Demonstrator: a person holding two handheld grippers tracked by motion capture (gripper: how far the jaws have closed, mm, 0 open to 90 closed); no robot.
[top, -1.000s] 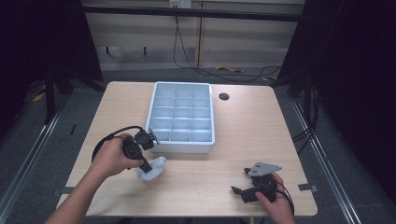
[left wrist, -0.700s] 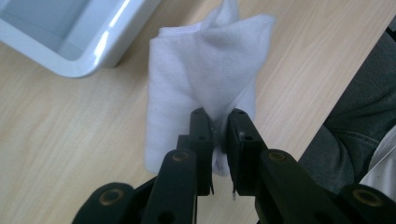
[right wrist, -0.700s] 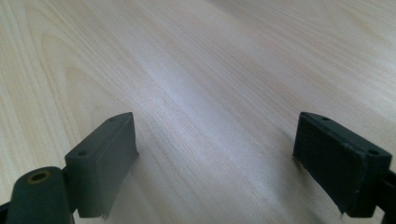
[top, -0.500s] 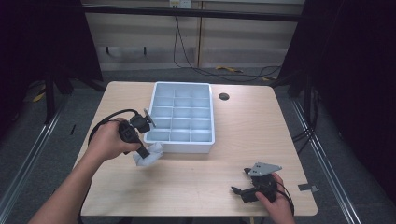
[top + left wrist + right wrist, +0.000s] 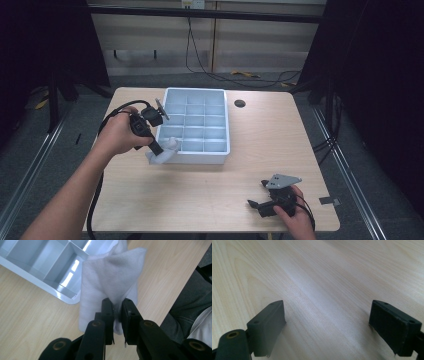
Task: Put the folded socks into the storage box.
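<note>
High view, left gripper: the left gripper (image 5: 161,149) is clamped on a white folded cloth (image 5: 162,154); a second ago cloth and gripper were down on the table near the tray's near-left corner, and now both are raised and have moved farther, up to that corner.
High view, cloth: it hangs at the near-left corner of the pale blue plastic divided tray (image 5: 196,126), its upper edge overlapping the tray's rim (whether it touches the rim I cannot tell).
High view, right gripper: the right gripper (image 5: 259,205) lies low on the light wooden table (image 5: 210,200) at the near right, well apart from the tray, unmoved since a second ago.
Left gripper view, grip: the black jaws stand narrow and pinch a fold of the cloth (image 5: 110,282); the tray's corner compartments (image 5: 50,265) lie just beyond it.
Right gripper view, jaws: wide apart with nothing between them, bare table (image 5: 324,277) ahead.
Meaning for the work: the lift looks finished and the carry is under way, probably towards a near-left compartment (the release is not yet done).
</note>
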